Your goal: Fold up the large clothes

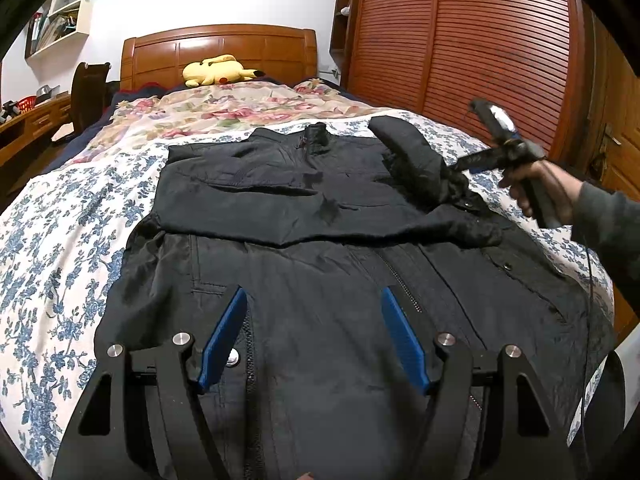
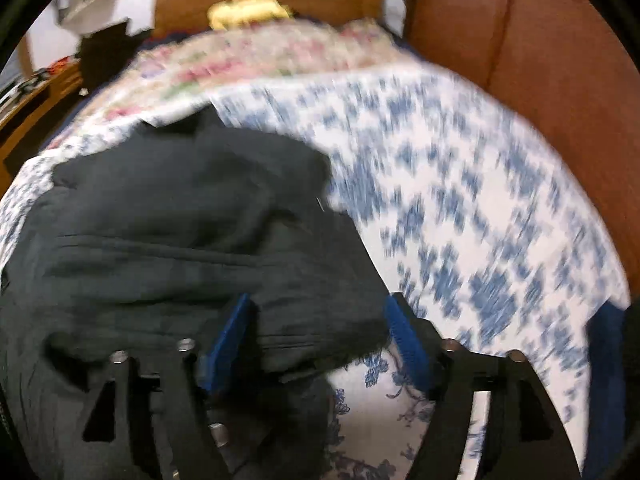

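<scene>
On blue-floral bedsheet (image 1: 60, 216): large black zip-front jacket (image 1: 320, 280), spread flat, sleeves laid across far chest; body folds judged outstanding. Left gripper (image 1: 314, 334) and right gripper (image 2: 320, 336) held wide-jawed, nothing gripped.

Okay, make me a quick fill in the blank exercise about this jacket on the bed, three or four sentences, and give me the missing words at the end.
1. The jacket lying on the bed is ____ in colour.
2. The left gripper hovers over the jacket with its jaws ____.
3. The plush toy by the wooden headboard is ____ in colour.
4. The bedsheet beside the jacket is white with a ____ floral print.

Missing words: black; open; yellow; blue
</scene>
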`<act>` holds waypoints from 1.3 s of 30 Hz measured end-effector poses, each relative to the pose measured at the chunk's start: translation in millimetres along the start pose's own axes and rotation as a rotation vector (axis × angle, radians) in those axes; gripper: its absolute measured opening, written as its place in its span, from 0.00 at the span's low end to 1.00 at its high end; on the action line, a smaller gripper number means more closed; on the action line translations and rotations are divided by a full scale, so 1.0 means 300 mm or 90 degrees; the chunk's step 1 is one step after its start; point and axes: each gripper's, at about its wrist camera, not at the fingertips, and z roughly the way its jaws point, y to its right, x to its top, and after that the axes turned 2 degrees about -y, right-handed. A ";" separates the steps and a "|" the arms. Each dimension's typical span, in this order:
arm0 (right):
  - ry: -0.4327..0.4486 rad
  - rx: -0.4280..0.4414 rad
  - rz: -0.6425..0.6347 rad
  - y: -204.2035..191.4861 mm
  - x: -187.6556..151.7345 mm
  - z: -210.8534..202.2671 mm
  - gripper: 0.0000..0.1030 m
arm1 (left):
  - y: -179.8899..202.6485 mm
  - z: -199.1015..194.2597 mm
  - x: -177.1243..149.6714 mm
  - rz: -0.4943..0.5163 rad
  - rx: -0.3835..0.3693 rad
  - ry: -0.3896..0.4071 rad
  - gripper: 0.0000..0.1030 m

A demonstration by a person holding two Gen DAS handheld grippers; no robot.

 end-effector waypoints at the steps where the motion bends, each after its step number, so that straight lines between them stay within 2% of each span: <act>1: -0.005 -0.005 0.009 -0.005 0.014 0.027 0.79 | 0.000 0.001 0.000 0.000 0.000 0.000 0.69; 3: -0.011 0.011 0.032 0.007 0.000 0.049 0.81 | 0.000 0.002 -0.001 0.000 -0.001 -0.001 0.69; 6: -0.026 0.033 0.053 -0.018 0.069 0.116 0.81 | 0.002 0.003 0.001 0.001 -0.001 -0.001 0.69; 9: -0.024 0.034 0.041 -0.034 0.094 0.128 0.80 | 0.004 0.002 0.000 0.003 0.000 -0.001 0.69; 11: -0.022 0.047 0.020 -0.043 0.126 0.118 0.66 | 0.004 0.002 0.001 0.003 0.000 -0.001 0.69; 12: -0.020 0.047 0.004 -0.057 0.121 0.104 0.49 | 0.004 0.001 0.001 0.003 0.000 -0.001 0.69; 13: -0.018 0.042 -0.016 -0.071 0.127 0.094 0.25 | 0.004 0.002 0.002 0.003 0.000 -0.001 0.69; 15: 0.000 0.016 -0.067 -0.119 0.120 0.051 0.20 | 0.006 -0.002 0.003 0.004 0.001 0.001 0.69; 19: 0.062 0.008 -0.111 -0.193 0.122 -0.104 0.12 | 0.011 -0.020 0.005 0.011 0.006 0.010 0.69; 26: 0.182 0.010 -0.203 -0.412 0.121 -0.410 0.10 | -0.014 -0.079 0.005 0.008 0.015 0.032 0.69; 30: 0.230 0.028 -0.251 -0.548 0.093 -0.525 0.09 | -0.045 -0.126 0.003 0.003 0.023 0.049 0.69; 34: 0.262 0.061 -0.298 -0.678 0.051 -0.604 0.09 | -0.092 -0.181 -0.003 -0.011 0.032 0.067 0.69; 39: 0.271 0.110 -0.348 -0.813 -0.025 -0.650 0.09 | -0.160 -0.243 -0.023 -0.028 0.049 0.083 0.69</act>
